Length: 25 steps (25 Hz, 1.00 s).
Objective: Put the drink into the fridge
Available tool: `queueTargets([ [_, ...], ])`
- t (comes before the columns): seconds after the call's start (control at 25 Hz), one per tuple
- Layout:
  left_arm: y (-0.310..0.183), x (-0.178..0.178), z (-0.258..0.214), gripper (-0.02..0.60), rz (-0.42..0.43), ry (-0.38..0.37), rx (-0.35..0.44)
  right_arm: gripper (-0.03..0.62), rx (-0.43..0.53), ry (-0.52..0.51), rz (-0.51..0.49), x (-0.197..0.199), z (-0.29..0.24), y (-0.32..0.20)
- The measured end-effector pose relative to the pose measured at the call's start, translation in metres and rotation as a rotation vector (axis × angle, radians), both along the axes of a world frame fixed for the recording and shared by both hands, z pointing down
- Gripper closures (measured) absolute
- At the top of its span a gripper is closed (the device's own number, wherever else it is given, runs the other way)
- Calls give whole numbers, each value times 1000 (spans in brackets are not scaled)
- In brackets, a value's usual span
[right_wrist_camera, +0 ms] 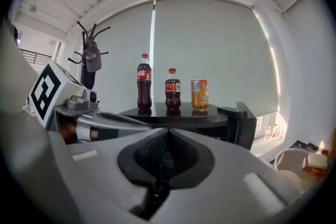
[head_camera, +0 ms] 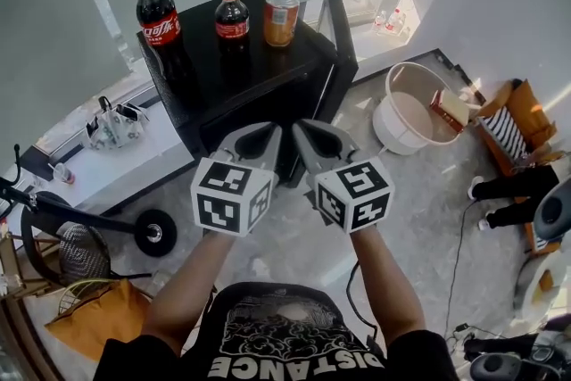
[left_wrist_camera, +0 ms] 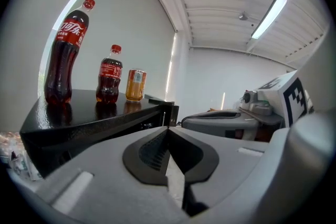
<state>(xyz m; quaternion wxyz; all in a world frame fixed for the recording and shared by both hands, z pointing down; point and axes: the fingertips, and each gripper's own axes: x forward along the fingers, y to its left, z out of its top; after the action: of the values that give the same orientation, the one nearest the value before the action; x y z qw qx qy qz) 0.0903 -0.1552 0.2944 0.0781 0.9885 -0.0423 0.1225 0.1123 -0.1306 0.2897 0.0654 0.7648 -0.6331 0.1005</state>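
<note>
Can (head_camera: pixel 280 20), short bottle (head_camera: pixel 232 15) and tall bottle (head_camera: pixel 159 18) stand in a row on top of the black fridge (head_camera: pixel 259 80), none between any jaws. The left gripper (head_camera: pixel 266 138) and right gripper (head_camera: pixel 310 138) each have their jaws pressed together on nothing. They are side by side before the fridge front, covering its opening, so the inside cannot be seen. Its door (head_camera: pixel 339 36) stands ajar at the right. Beyond it a white tub (head_camera: pixel 385 125) on the floor holds a box (head_camera: pixel 451 107).

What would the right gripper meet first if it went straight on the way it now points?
Most likely the front of the fridge, just under its top edge. Nothing shows between the shut right gripper and it, though depth is hard to judge.
</note>
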Motion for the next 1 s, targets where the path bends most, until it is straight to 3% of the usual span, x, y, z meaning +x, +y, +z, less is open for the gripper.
queueTargets([
  [0.44,-27,38,-33,578,-27,47,15,589,42,36,-111,49,-41,-39],
  [1.0,-44,109,-54,578,-293,73,37,544,28,99,-431,122,-66,-68],
])
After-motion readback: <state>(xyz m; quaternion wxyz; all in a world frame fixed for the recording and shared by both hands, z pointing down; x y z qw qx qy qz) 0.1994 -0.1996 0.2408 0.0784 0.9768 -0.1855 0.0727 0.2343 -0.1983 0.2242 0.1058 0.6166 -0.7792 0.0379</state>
